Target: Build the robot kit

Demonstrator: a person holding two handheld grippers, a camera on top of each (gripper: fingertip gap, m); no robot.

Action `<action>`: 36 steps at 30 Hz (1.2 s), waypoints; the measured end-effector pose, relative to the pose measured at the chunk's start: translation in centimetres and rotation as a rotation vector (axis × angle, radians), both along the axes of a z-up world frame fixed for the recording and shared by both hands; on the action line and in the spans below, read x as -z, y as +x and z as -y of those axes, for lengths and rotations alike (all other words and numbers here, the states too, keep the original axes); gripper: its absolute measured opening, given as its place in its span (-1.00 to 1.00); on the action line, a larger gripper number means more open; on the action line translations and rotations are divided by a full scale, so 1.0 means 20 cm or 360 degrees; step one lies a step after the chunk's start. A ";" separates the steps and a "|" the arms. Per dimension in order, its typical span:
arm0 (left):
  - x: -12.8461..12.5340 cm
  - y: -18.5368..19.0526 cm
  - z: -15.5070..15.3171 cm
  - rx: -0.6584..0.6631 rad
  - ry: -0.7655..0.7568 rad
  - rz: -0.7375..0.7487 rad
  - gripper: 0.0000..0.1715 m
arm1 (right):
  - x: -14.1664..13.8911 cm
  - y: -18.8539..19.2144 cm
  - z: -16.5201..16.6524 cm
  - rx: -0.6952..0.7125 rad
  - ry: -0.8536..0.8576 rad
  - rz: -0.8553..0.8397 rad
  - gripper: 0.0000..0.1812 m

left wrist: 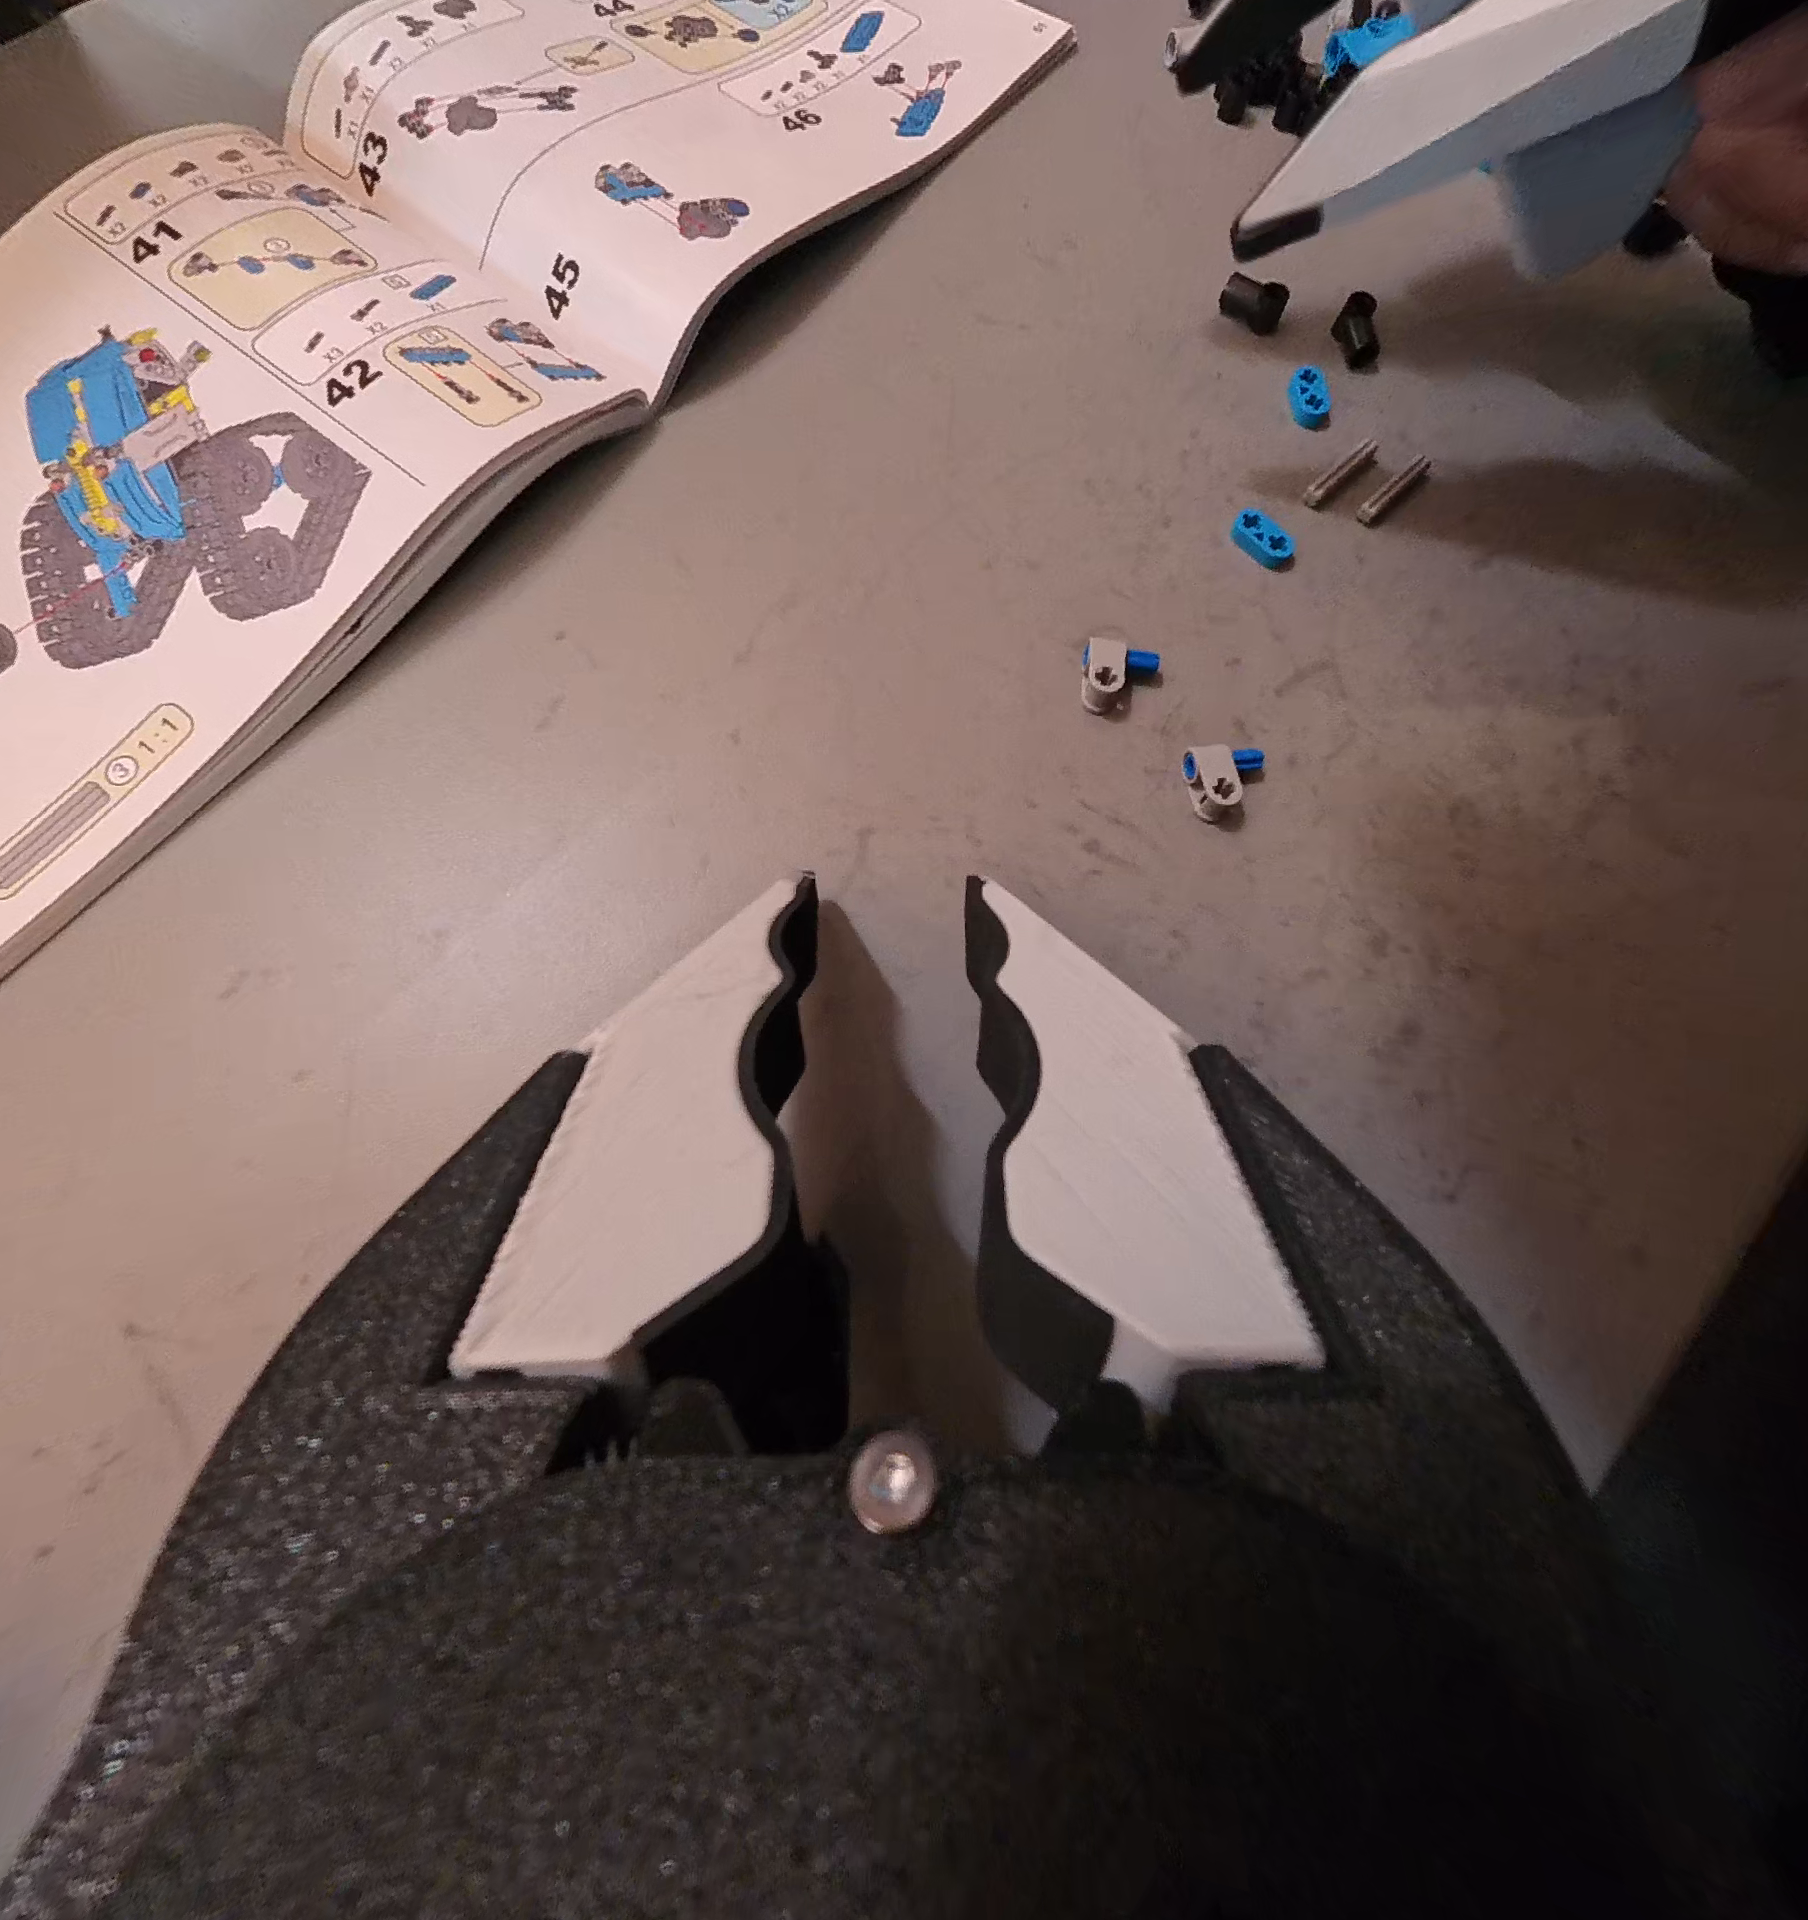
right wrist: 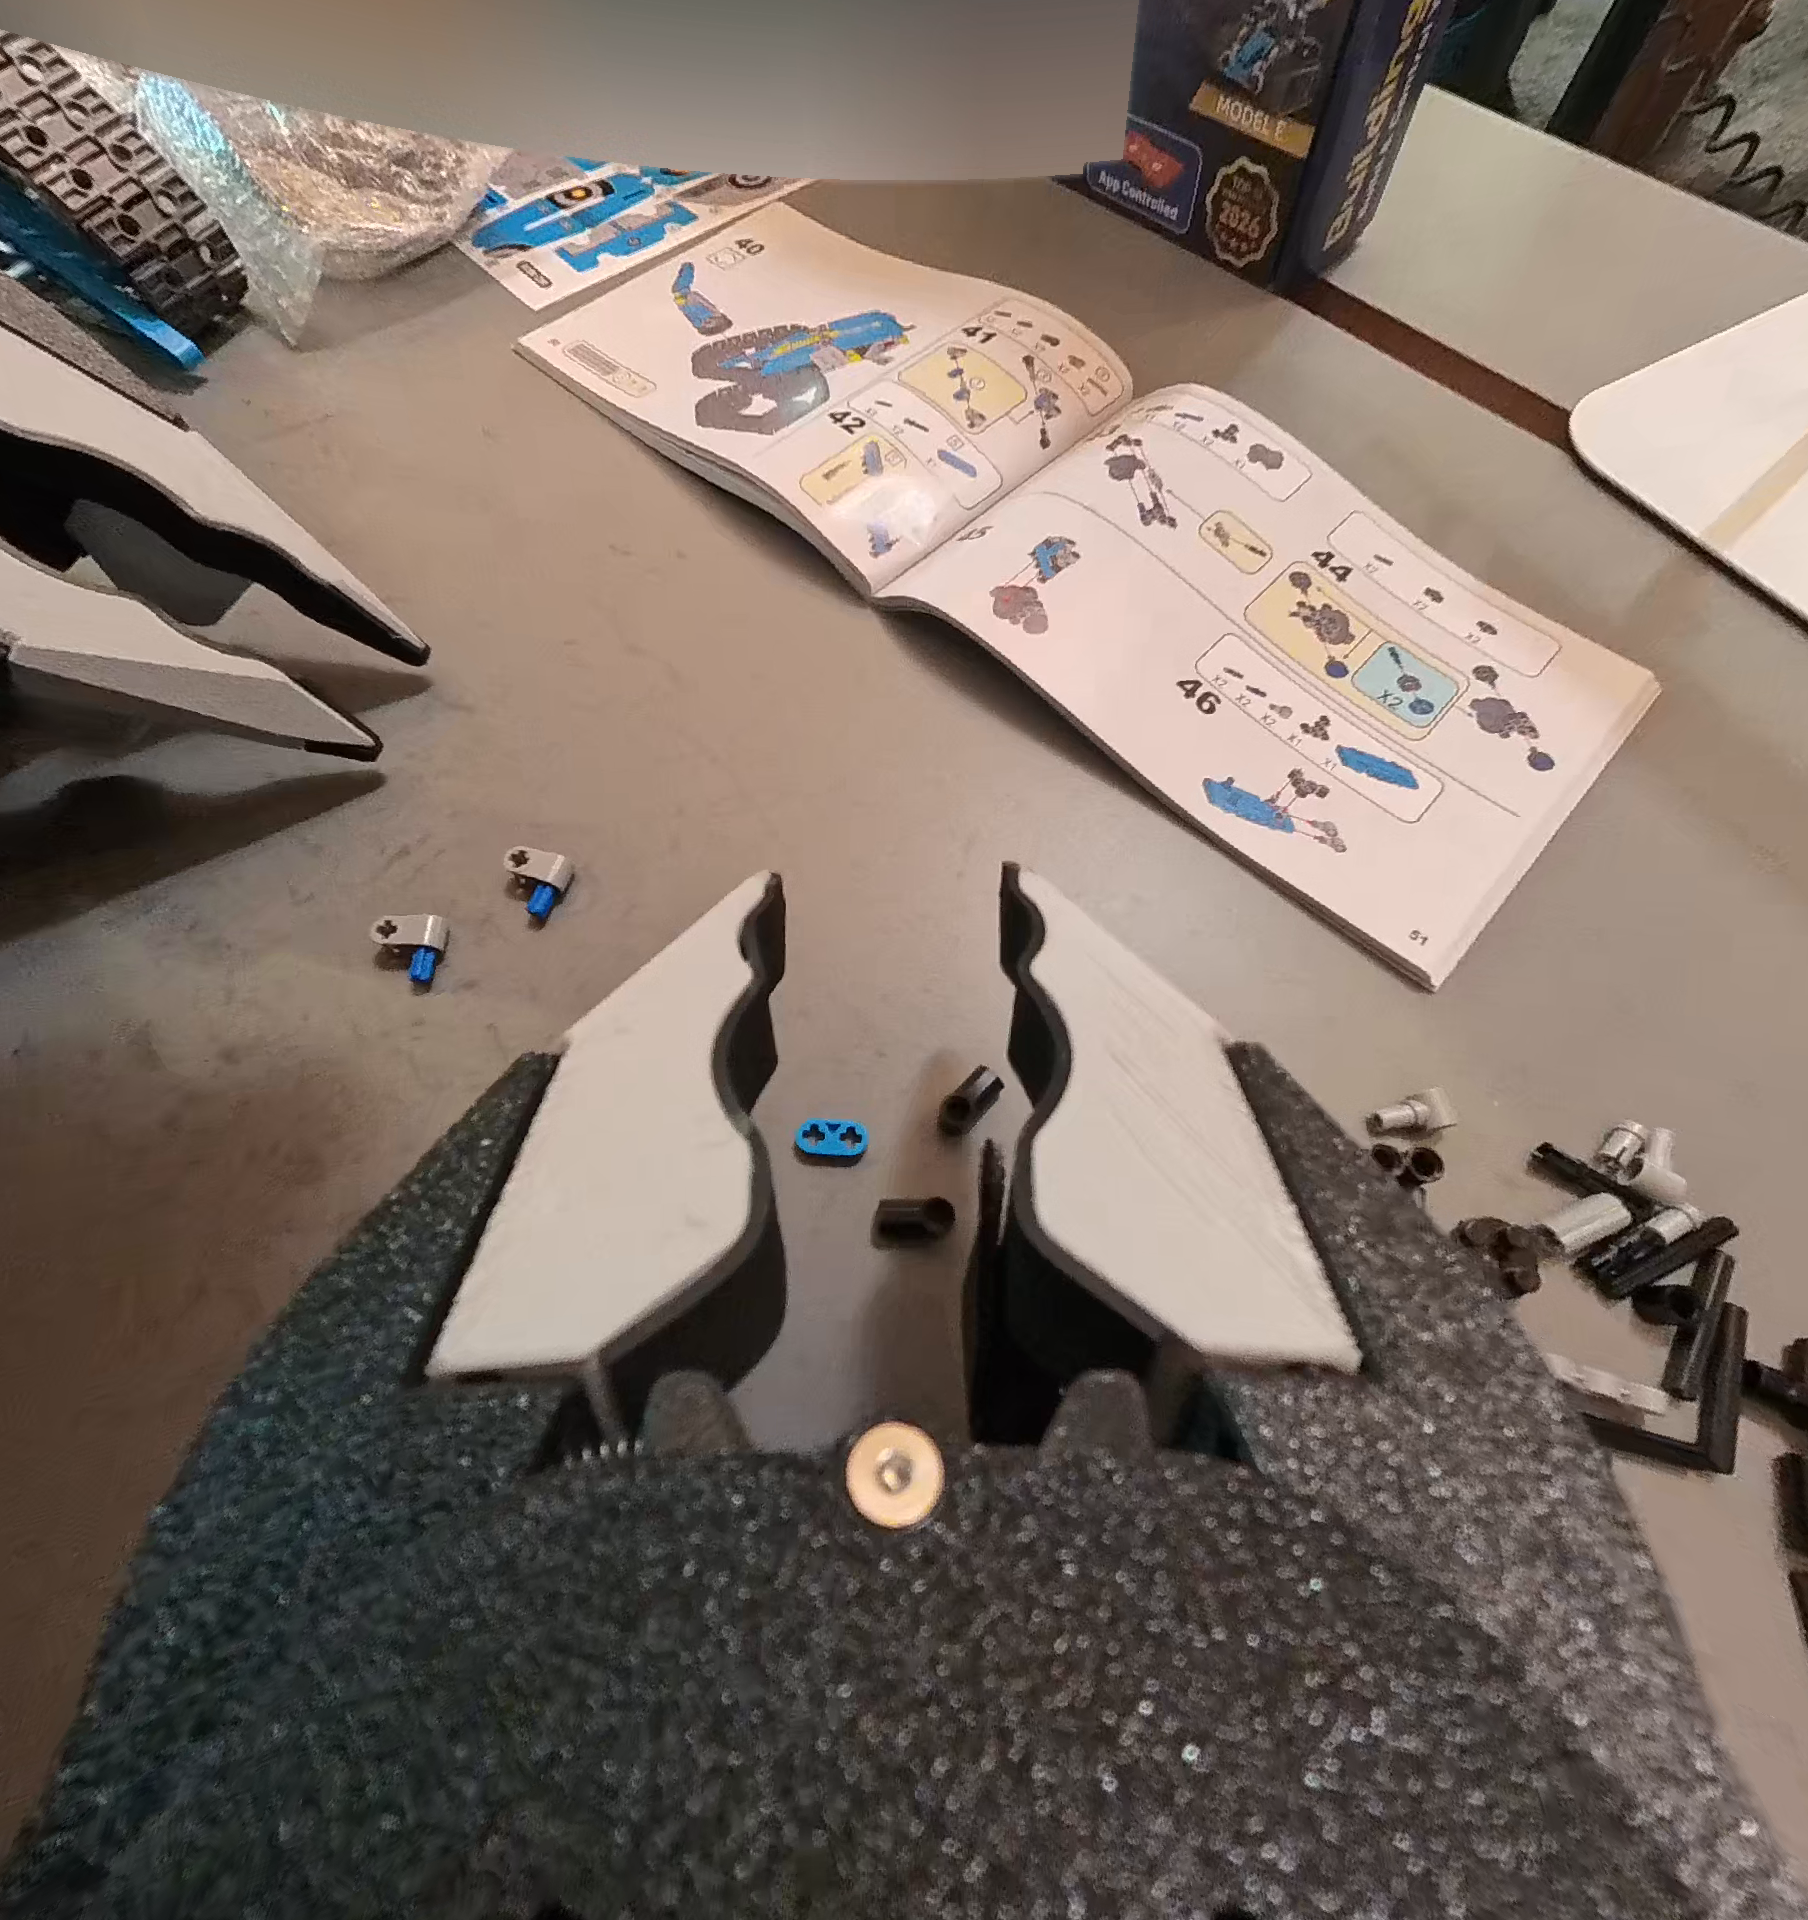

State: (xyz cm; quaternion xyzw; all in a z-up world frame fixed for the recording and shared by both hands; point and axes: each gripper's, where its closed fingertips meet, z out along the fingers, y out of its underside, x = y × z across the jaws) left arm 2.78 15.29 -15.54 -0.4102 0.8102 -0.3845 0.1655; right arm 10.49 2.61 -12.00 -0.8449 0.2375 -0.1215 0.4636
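Two gaping tools (left wrist: 889, 883) (right wrist: 892, 878) — scuffed grey tabletop (left wrist: 879, 623)

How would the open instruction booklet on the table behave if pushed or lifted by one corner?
The instruction booklet would probably flop: its thin pages already curve in waves. Pushed, it would likely slide flat across the smooth table, not roll. It looks light, being thin.

- Open instruction booklet (left wrist: 443, 343): bold black step numbers and small corner page numbers printed on its white pages.
- Dark blue box (right wrist: 1264, 135): light lettering and a gold round badge.
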 end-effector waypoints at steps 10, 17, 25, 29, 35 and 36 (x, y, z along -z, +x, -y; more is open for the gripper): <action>0.00 0.00 0.00 0.0010 -0.0001 -0.0007 -0.68 | 0.00 0.00 0.00 -0.0009 0.0020 -0.0048 -0.54; 0.01 0.01 -0.02 -0.0048 -0.0001 -0.0031 -0.68 | 0.00 0.00 0.00 -0.0015 0.0035 -0.0051 -0.56; 0.00 0.00 -0.03 -0.0030 -0.0006 -0.0008 -0.68 | 0.03 -0.03 0.00 -0.0129 -0.0056 -0.0079 -0.60; 0.00 -0.01 -0.01 0.0011 0.0016 0.0006 -0.68 | 0.00 -0.08 0.09 -0.0263 -0.0079 -0.0185 -0.76; 0.01 -0.01 -0.02 -0.0007 0.0002 -0.0020 -0.68 | 0.08 -0.30 0.15 -0.0667 -0.0182 -0.0305 -0.74; 0.01 0.00 -0.02 -0.0010 0.0003 -0.0019 -0.68 | 0.09 -0.33 0.13 -0.0709 -0.0190 -0.0309 -0.74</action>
